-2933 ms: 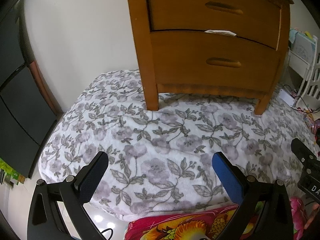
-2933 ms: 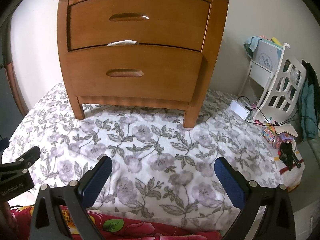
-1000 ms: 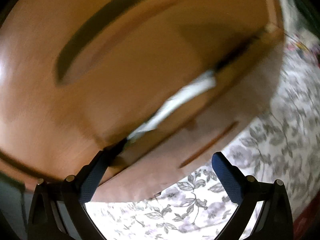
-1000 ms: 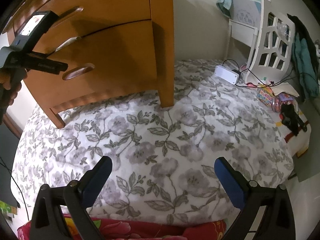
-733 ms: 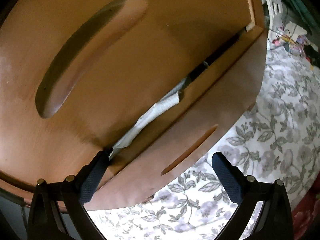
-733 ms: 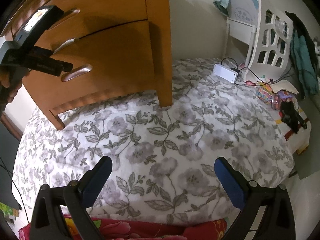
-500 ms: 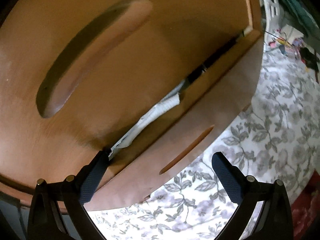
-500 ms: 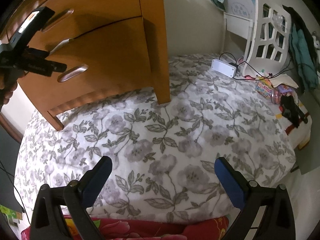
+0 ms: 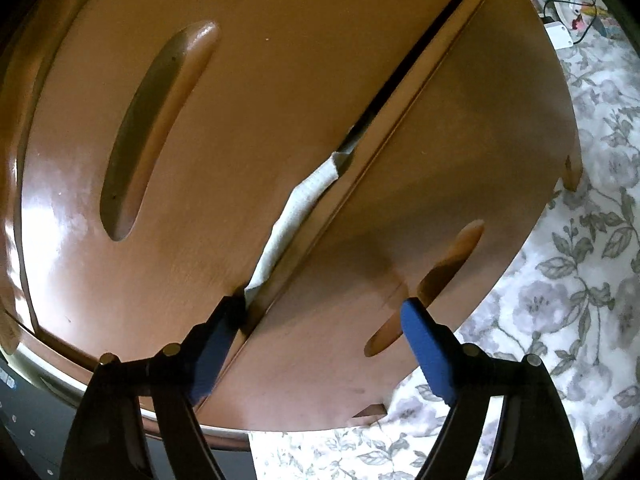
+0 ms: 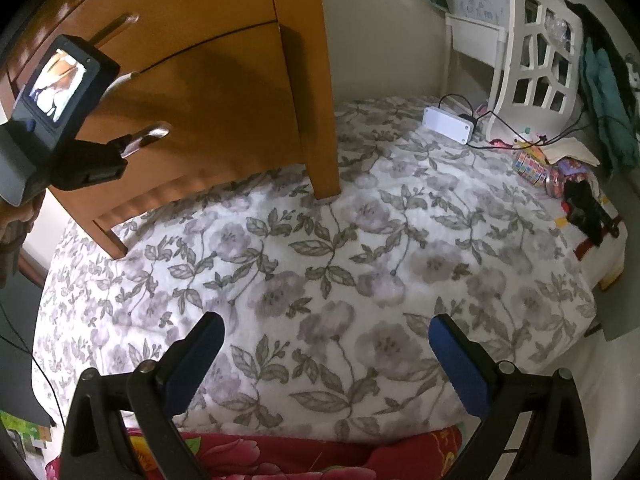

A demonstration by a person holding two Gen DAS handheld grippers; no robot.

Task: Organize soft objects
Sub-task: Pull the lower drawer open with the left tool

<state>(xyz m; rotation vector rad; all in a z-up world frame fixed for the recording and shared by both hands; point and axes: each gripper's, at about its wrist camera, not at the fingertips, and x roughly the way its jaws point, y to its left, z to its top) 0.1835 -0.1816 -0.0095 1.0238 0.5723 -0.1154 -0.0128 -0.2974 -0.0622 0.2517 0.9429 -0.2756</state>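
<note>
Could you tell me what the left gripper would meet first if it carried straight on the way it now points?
Most likely the wooden nightstand: the left gripper sits close against its front, jaws spread, near the white cloth caught between the drawers.

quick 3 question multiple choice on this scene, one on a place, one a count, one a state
1. Where does the white cloth strip stick out of the brown wooden nightstand?
A. from the top
B. from the gap between the two drawers
C. from under a leg

2. How many long recessed handles does the nightstand front show?
A. one
B. two
C. four

3. How do the right gripper's jaws stand?
A. open, holding nothing
B. shut on the cloth
C. shut on a handle

Answers:
1. B: the white cloth strip lies along the dark gap in the brown wooden nightstand.
2. B: one handle sits on each drawer, the other lower.
3. A: the right gripper shows only the floral blanket between its jaws.
</note>
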